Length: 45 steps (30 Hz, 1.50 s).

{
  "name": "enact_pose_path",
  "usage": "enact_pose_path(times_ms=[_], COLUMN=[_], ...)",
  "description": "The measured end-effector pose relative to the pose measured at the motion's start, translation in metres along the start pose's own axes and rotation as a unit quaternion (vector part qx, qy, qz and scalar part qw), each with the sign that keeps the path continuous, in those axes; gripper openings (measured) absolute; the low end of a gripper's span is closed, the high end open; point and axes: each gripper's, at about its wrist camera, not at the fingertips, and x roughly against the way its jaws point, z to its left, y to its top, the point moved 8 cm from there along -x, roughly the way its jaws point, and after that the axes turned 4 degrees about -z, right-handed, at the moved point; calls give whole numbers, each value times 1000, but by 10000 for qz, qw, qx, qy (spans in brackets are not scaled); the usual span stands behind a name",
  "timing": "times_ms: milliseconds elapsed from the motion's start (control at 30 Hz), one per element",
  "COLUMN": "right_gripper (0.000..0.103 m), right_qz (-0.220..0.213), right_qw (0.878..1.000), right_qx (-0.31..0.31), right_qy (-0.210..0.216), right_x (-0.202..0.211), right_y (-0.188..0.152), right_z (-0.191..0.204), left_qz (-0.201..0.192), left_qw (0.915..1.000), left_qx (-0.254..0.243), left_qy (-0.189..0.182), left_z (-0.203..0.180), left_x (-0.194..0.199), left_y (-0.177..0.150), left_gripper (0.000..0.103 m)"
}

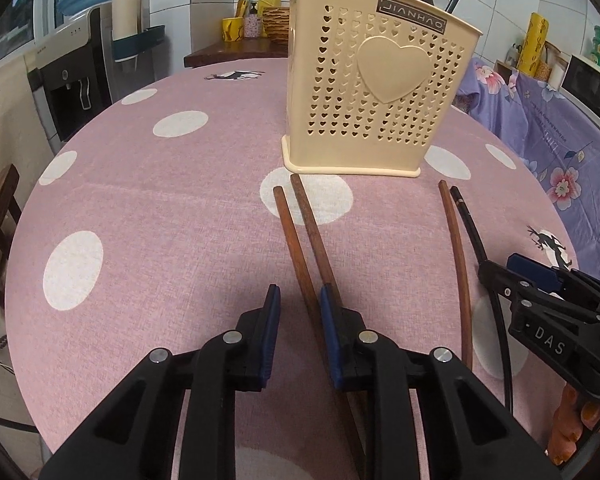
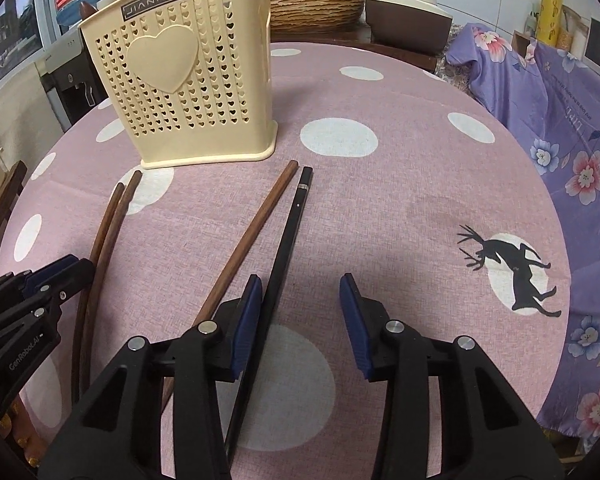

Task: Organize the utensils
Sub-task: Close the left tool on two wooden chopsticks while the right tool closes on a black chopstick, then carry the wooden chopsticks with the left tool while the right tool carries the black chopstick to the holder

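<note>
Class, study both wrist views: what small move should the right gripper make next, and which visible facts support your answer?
Probably close the jaws. The right gripper sits low over the tablecloth with the black chopstick between its pads, against the left one, while the right pad stands clear. Closing should pinch it for lifting to the cream holder.

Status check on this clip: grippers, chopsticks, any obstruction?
Left gripper open over two brown chopsticks. Right gripper open, black chopstick at its left pad. Holder path unobstructed.
</note>
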Motion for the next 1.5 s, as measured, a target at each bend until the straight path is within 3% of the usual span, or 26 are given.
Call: enact_pose_path(times_ms=[633, 800, 1000, 1500], right_gripper=[24, 22, 10, 10], right_qz=[359, 377, 310, 180], right_qw=[9987, 9984, 9986, 9991], right_qx=[306, 350, 367, 247], right_qy=[209, 231, 219, 298], right_x=[-31, -41, -46, -48], right_y=[35, 45, 51, 51], right_z=[21, 23, 24, 22], left_qz=[223, 265, 233, 135], left_qw=[9997, 9995, 9994, 9995], left_qx=[-14, 44, 46, 215], left_qy=[129, 163, 256, 213], left_z=[10, 13, 13, 12], left_x=[-29, -37, -40, -38], left_y=[32, 39, 42, 43], left_gripper=[22, 18, 11, 10])
